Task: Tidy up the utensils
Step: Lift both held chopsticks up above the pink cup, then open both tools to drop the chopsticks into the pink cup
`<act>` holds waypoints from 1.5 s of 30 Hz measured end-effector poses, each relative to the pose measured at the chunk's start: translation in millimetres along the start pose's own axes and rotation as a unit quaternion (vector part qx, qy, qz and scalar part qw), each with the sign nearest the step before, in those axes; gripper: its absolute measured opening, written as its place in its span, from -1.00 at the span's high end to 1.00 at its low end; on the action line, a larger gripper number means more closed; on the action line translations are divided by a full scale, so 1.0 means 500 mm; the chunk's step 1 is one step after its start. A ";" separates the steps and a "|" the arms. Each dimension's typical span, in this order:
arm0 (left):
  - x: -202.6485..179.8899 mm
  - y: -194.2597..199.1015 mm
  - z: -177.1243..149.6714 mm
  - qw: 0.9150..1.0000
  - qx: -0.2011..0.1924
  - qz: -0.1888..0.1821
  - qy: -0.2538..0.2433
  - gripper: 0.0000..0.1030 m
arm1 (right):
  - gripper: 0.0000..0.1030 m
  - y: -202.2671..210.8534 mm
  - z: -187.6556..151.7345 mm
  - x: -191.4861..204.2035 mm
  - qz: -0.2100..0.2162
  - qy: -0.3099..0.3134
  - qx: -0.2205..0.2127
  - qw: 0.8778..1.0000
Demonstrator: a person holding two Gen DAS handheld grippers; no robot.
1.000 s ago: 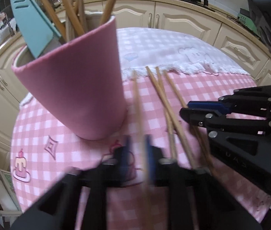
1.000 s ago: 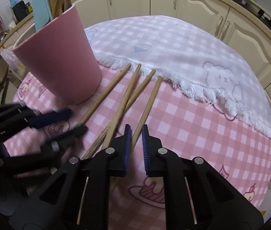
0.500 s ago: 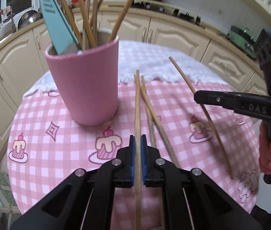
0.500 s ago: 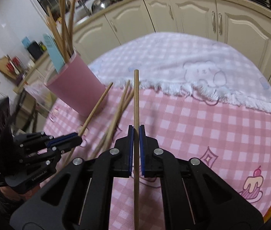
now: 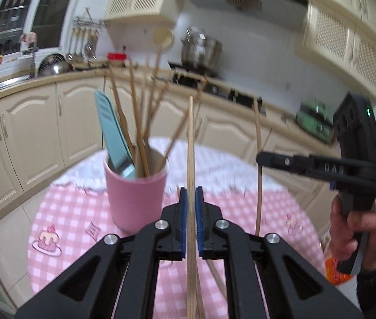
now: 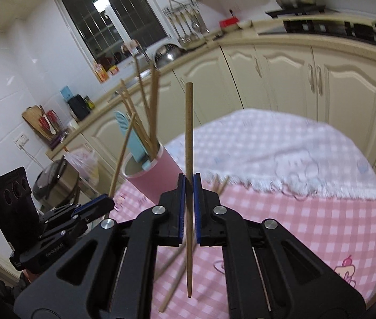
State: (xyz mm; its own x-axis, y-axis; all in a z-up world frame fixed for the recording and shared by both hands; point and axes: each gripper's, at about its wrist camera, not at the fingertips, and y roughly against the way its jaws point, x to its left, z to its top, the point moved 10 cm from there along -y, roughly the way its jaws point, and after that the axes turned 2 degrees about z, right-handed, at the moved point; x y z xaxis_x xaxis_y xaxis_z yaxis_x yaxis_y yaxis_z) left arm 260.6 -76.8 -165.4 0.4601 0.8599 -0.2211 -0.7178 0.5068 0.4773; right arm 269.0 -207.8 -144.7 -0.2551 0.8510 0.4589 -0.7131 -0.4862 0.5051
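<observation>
A chopstick [image 5: 191,143] is clamped upright between the pads of the left gripper [image 5: 191,218], above the pink-checked table [image 5: 63,212]. A second chopstick [image 6: 188,138] is clamped likewise in the right gripper [image 6: 189,207]. Both sticks are held near mid-length and clear of the cloth. The pink cup [image 5: 134,199], already filled with chopsticks and a teal utensil [image 5: 113,133], stands upright on the table, ahead and left of both grippers. Two or three loose chopsticks [image 6: 173,287] are seen left on the table. It is judged that each stick should be carried over the rim, lower end tipped down, and aimed at a gap among the standing sticks. Release is advised only once the tip is inside; a knock against the cup could topple it.
</observation>
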 end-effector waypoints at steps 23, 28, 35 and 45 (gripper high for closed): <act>0.063 0.063 0.366 0.972 -0.232 0.044 0.015 0.89 | 0.88 -0.006 0.294 0.211 0.034 0.108 -0.141 0.983; 0.072 0.020 0.381 0.971 -0.233 0.045 0.016 0.89 | 0.88 -0.039 0.309 0.219 0.029 0.119 -0.147 0.982; 0.084 -0.023 0.376 0.970 -0.238 0.051 0.022 0.89 | 0.88 -0.084 0.308 0.216 0.023 0.127 -0.140 0.982; 0.115 -0.091 0.313 0.973 -0.217 0.074 0.016 0.87 | 0.87 -0.144 0.269 0.198 0.018 0.122 -0.105 0.987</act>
State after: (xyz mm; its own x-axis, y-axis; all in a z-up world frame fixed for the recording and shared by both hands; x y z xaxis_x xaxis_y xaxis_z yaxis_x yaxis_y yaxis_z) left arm 401.7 -59.9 -66.7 0.3230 0.9235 -0.2071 -0.9314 0.3490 0.1036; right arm 382.7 -115.4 -37.3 -0.4139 0.8693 0.2701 -0.8143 -0.4862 0.3170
